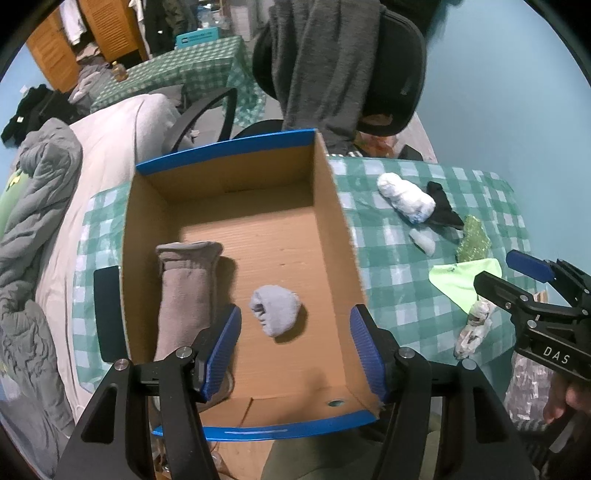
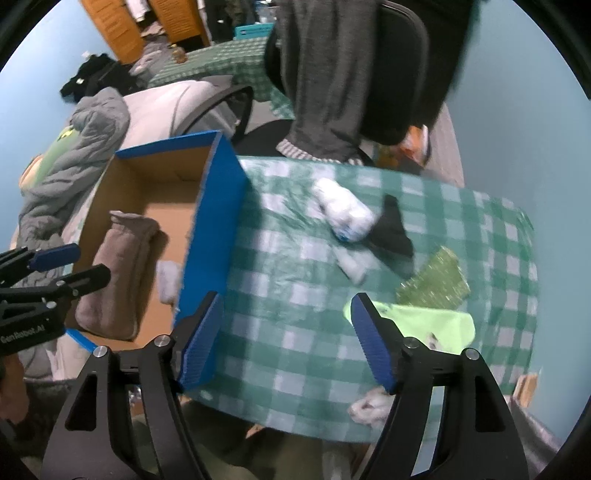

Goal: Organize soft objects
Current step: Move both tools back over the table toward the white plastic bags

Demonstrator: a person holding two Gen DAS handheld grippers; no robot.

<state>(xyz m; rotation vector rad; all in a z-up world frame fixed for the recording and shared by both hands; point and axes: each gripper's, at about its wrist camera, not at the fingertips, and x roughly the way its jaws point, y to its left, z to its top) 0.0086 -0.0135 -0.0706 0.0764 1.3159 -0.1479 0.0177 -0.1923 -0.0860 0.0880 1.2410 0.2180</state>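
A blue-edged cardboard box (image 1: 334, 206) stands on the green checked table (image 1: 388, 258). Inside lie a tan rolled sock (image 1: 186, 295) and a small grey sock ball (image 1: 275, 308). My left gripper (image 1: 295, 350) is open and empty above the box's near end. My right gripper (image 2: 288, 343) is open and empty over the table right of the box (image 2: 214, 221). On the table lie a white roll (image 2: 345, 212), a black sock (image 2: 393, 230), a small white piece (image 2: 351, 264), a green glittery cloth (image 2: 436, 280), a lime cloth (image 2: 424, 325) and a white bundle (image 2: 369, 406) at the near edge.
A bed with a grey duvet (image 1: 33, 229) lies left of the table. An office chair draped with dark clothes (image 1: 332, 66) stands behind the table. A second checked table (image 1: 192, 74) and wooden wardrobe (image 1: 88, 33) stand further back.
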